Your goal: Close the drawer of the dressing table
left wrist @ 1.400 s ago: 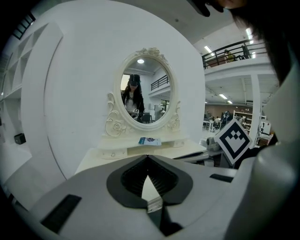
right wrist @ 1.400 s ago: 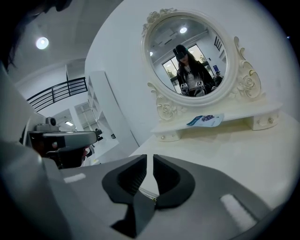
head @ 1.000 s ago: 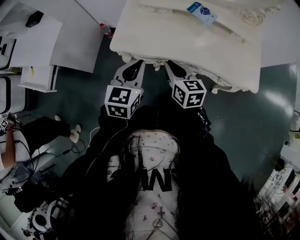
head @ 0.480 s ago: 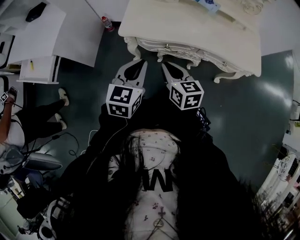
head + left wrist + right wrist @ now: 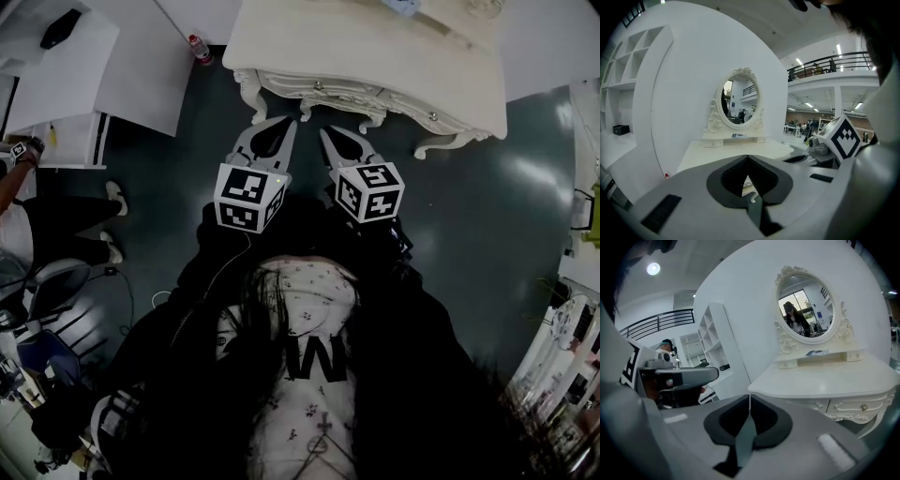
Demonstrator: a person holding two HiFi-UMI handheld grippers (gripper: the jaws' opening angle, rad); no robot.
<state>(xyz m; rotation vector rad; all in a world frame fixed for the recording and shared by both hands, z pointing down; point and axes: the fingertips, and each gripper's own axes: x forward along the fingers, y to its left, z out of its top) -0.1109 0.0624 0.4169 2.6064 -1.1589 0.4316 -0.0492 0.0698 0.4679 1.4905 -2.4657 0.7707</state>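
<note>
Retreat from the desk (image 5: 375, 47) by both tools over the last second. Then, tips right at its carved front edge. Now, a strip of dark floor between tips and front, with the desk higher and smaller in the head view. Left tool (image 5: 281, 124) just short of the desk's front left leg. Right tool (image 5: 328, 132) close beside it, below the middle of the desk's front. Both aimed at the desk and tilted a little downward.

Left tool (image 5: 748, 157) with tips pressed together and nothing pinched. Behind the tips, only the diamond-shaped window open, with a scrap of the desk's carving visible through it. Right tool (image 5: 750, 397) with jaws just now closing, all but together. Only a hairline of light left at the tips, and nothing between them.

Drawer (image 5: 330, 89) in the desk's front, directly under the top, pushed in flush with the fronts beside it, knob facing out. Same in the right gripper view: drawer fronts level under the desk's edge.

Oval mirror (image 5: 806, 308) upright at the back of the desk, with a small blue-and-white packet (image 5: 816, 352) on the ledge at its foot. Red-capped bottle (image 5: 197, 47) on the floor off the desk's left end, as before. Bystander's legs (image 5: 56, 225) well left of the desk, in a different pose than a second ago.
</note>
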